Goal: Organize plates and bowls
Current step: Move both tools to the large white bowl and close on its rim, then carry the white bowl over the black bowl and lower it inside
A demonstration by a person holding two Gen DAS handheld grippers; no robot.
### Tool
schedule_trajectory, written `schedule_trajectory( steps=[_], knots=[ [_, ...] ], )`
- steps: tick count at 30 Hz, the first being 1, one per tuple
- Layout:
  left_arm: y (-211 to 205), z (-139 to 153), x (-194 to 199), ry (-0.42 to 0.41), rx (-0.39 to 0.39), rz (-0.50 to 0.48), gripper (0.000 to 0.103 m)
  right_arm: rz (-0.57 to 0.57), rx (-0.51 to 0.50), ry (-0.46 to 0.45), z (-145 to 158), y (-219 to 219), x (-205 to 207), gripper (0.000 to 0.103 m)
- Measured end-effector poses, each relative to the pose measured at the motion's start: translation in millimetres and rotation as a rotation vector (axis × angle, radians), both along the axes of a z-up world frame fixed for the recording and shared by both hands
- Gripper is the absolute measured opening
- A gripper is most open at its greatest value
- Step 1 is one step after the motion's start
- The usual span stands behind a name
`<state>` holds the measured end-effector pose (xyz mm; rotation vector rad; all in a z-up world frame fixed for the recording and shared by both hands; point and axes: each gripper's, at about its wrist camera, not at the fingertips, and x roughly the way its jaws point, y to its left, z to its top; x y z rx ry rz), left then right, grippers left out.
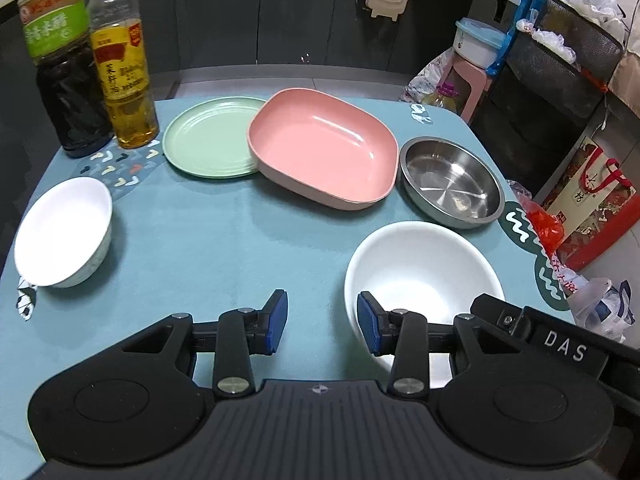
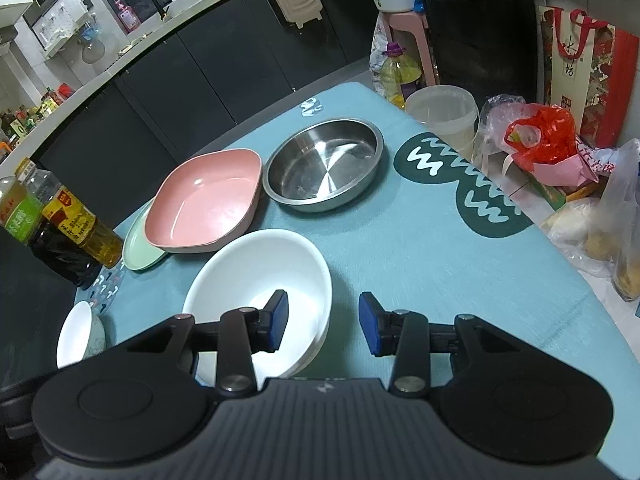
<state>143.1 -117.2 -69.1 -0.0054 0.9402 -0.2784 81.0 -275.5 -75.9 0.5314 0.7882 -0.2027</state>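
- The landmark is the pink rounded-square dish [image 1: 324, 144], lying on the blue tablecloth [image 1: 208, 232] toward the table's far side.
- A pale green ribbed plate [image 1: 208, 136] lies just left of the pink dish, whose left edge rests over the plate's rim.
- A stainless steel basin [image 1: 452, 182] sits just right of the pink dish, close to touching it.
- A large white bowl [image 1: 420, 276] stands nearer than the pink dish, to its right, below the steel basin.
- A smaller white bowl [image 1: 64, 232] stands well to the near left of the pink dish, by the table edge.
- 2 bottles stand left of the green plate: a dark sauce bottle [image 1: 60, 64] with a green label in Chinese characters, and a golden oil bottle [image 1: 124, 68] with a yellow and red Chinese label; the characters are too blurred to read.
- Right of the pink dish, off the table, a red gift bag [image 1: 592, 200] carries Chinese writing.
- The left gripper [image 1: 322, 320] hovers over bare cloth with jaws part open and nothing between them; its right pad overlaps the large white bowl's rim in view.
- The right gripper [image 2: 323, 322], lettered "DAS" on its body in the left wrist view, is likewise part open; the large white bowl's right rim lies between its pads, which do not press on it.
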Motion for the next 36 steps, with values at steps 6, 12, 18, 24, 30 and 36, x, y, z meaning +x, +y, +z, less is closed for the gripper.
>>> schedule_trajectory(
  steps=[6,12,18,24,30,36],
  knots=[
    [-10.5,-8.9,9.8,0.018,0.012,-0.024,0.036,0.002,-0.005,0.001,-4.5,-3.2,7.8,0.041],
    [-18.5,-15.5,8.0,0.008,0.002,-0.097,0.018,0.019,-0.008,0.016,-12.8,-3.6,14.2,0.023],
    [-22.6,-13.6,0.3,-0.028,0.037,-0.112,0.012,0.037,-0.031,0.002,-11.9,-0.9,12.1,0.01],
    [-15.4,1.0,-13.9,-0.059,0.026,-0.109,0.012,0.039,-0.037,-0.028,-0.5,2.7,1.8,0.01],
    [-0.5,21.3,-38.6,-0.106,0.015,-0.098,0.012,0.046,-0.038,-0.064,14.5,11.5,-14.3,0.011],
    [20.9,35.3,-66.2,-0.137,-0.005,-0.056,0.012,0.079,-0.054,-0.11,33.1,29.3,-36.3,0.012]
  ],
)
